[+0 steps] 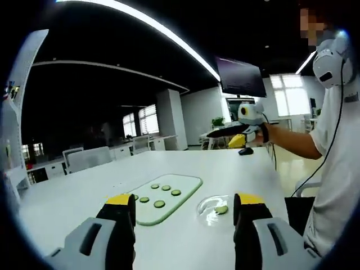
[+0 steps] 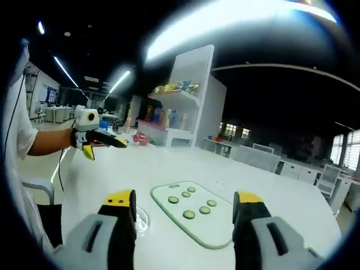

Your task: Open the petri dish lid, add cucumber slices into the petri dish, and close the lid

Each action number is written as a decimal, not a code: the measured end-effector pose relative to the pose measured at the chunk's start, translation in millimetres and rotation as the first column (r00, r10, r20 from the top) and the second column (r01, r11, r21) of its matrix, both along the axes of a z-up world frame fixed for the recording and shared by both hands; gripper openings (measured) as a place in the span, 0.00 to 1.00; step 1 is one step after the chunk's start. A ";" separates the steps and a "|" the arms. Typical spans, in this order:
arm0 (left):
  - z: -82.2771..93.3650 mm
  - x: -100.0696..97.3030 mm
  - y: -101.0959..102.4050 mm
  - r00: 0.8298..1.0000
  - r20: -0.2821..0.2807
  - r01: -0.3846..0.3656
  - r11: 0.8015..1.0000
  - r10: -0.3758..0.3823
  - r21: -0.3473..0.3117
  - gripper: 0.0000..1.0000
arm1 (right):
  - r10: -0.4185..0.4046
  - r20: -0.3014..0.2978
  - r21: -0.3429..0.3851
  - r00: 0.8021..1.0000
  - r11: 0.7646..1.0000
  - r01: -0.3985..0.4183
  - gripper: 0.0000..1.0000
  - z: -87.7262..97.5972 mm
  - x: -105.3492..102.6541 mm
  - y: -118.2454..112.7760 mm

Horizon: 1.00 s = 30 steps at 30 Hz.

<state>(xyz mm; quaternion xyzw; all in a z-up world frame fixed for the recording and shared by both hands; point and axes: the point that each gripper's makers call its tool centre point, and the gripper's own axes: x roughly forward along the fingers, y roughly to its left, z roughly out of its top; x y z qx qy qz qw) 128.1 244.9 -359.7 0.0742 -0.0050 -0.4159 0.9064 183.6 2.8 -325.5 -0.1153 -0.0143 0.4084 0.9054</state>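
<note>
A pale green cutting board (image 1: 164, 198) (image 2: 198, 215) lies on the white table (image 1: 84, 191) with several cucumber slices (image 1: 160, 203) (image 2: 189, 214) on it. Just right of it in the left gripper view sits a clear petri dish (image 1: 215, 208) with one slice (image 1: 221, 210) inside; whether its lid is on, I cannot tell. In the right gripper view the dish (image 2: 143, 218) peeks out beside my left jaw. My left gripper (image 1: 185, 209) (image 2: 124, 142) is open above the table's near edge. My right gripper (image 2: 185, 209) (image 1: 211, 135) is open too, held high over the table.
A person in a white shirt (image 1: 337, 169) stands at the table's right end. A black mouse (image 1: 246, 151) lies on the far part of the table. A white shelf unit (image 2: 188, 95) with bottles stands beyond it. Chairs (image 1: 87, 158) line the far side.
</note>
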 end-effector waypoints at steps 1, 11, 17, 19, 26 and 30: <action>1.7 0.0 6.0 1.000 0.008 -0.021 1.000 0.021 0.002 0.71 | -0.013 0.003 0.005 1.000 1.000 0.012 0.69 2.4 -0.3 -5.7; 10.9 -12.0 34.4 0.993 0.046 -0.104 0.995 0.104 -0.004 0.71 | -0.089 0.011 0.058 0.996 0.994 0.088 0.68 7.9 -7.2 -45.7; 16.3 -17.0 52.0 0.982 0.064 -0.178 0.984 0.179 -0.022 0.70 | -0.135 0.028 0.116 0.990 0.985 0.131 0.68 22.2 -13.4 -69.4; 17.5 -19.0 56.4 0.978 0.071 -0.197 0.980 0.198 -0.026 0.70 | -0.158 0.039 0.132 0.987 0.980 0.152 0.68 28.3 -17.2 -77.9; 19.2 -27.6 68.4 0.965 0.085 -0.245 0.968 0.249 -0.052 0.70 | -0.236 0.066 0.176 0.970 0.959 0.221 0.67 41.8 -31.6 -107.6; 19.3 -31.2 76.5 0.955 0.088 -0.277 0.958 0.282 -0.068 0.70 | -0.268 0.074 0.194 0.960 0.949 0.250 0.67 46.2 -40.0 -120.4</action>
